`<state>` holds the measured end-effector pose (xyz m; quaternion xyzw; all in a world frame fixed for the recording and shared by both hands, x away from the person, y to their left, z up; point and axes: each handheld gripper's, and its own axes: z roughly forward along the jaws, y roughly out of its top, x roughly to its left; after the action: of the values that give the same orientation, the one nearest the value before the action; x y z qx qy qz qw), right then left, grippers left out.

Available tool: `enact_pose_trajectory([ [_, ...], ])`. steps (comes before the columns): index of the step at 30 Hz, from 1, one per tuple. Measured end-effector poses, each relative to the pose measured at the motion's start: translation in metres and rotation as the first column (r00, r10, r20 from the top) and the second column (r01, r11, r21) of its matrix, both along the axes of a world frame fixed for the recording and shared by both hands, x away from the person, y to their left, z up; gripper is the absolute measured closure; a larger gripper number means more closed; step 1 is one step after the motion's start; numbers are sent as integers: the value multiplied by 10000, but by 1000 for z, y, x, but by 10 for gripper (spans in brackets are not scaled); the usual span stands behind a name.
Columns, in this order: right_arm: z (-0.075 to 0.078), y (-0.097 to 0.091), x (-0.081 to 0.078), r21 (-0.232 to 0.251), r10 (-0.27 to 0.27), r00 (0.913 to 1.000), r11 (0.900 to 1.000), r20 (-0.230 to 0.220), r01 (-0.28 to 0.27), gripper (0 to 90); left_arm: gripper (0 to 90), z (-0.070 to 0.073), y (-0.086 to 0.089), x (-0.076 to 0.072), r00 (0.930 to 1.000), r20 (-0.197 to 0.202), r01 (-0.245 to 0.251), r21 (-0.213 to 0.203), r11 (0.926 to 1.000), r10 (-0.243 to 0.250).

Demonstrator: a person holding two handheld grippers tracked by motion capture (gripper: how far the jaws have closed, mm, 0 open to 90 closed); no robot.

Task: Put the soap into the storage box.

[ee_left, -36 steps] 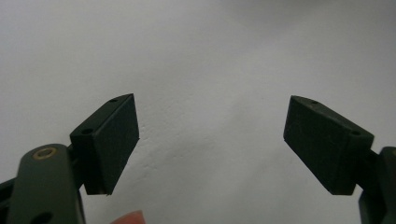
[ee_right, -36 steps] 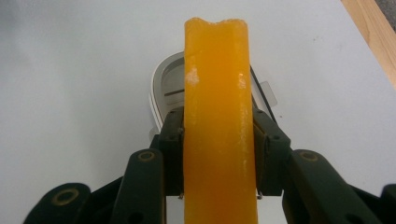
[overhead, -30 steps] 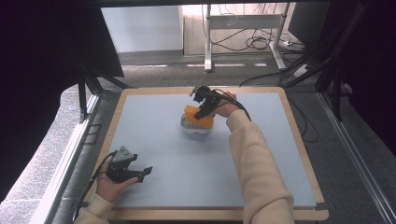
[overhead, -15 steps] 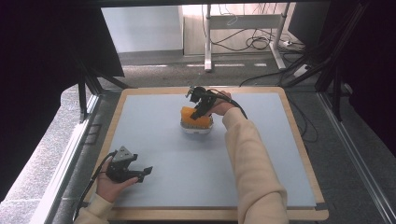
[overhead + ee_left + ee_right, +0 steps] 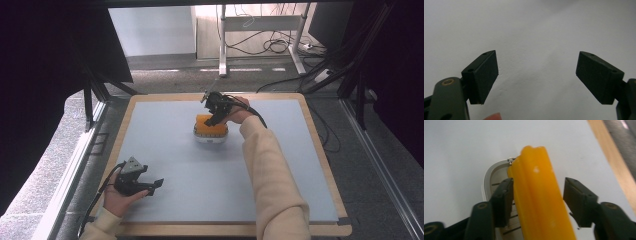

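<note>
An orange slab (image 5: 207, 121) stands on edge in a white slotted holder (image 5: 210, 137) at the middle back of the table. My right gripper (image 5: 216, 113) reaches down over it from the far side. In the right gripper view the orange slab (image 5: 536, 192) runs between the jaws of my right gripper (image 5: 537, 188), above the holder (image 5: 492, 173). The jaws have just been opening; the left pad lies against the slab and the right pad stands off it. At the near left, my left gripper (image 5: 153, 187) rests open on the mat with nothing between its fingers (image 5: 482, 75).
The table is a blue-grey mat (image 5: 200, 185) with a wooden rim (image 5: 320, 150). Dark frame posts stand at both back corners, and cables lie on the floor beyond the far edge.
My right forearm has swung a little to the left while the gripper stays over the orange slab. The left hand has not moved.
</note>
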<state>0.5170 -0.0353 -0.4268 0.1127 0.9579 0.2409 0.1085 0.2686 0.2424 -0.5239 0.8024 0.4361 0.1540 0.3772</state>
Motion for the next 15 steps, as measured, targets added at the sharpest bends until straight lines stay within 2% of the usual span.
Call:
enact_pose_trajectory([
  [2,1,-1,-1,40,-134,9999,9999,40,134,397,180,0,0,0,10000,5,-9,-36,10000,9],
  [5,6,-6,-4,532,-874,9955,9949,375,854,349,180,0,0,0,10000,8,-2,-30,10000,2],
  [6,8,-10,-7,778,-1088,9934,9914,373,1057,334,180,0,0,0,10000,0,13,-7,10000,-13],
  [11,13,-19,-18,1220,-1394,9897,9834,328,1345,298,180,0,0,0,10000,23,4,11,10000,-4],
  [12,15,-26,-25,1478,-1595,9870,9769,216,1546,290,180,0,0,0,10000,29,1,29,10000,-1],
  [13,15,-26,-25,1478,-1595,9870,9769,216,1546,290,180,0,0,0,10000,25,-4,17,10000,4],
  [15,17,-33,-31,1711,-1895,9819,9677,82,1853,285,180,0,0,0,10000,44,-18,-4,10000,18],
])
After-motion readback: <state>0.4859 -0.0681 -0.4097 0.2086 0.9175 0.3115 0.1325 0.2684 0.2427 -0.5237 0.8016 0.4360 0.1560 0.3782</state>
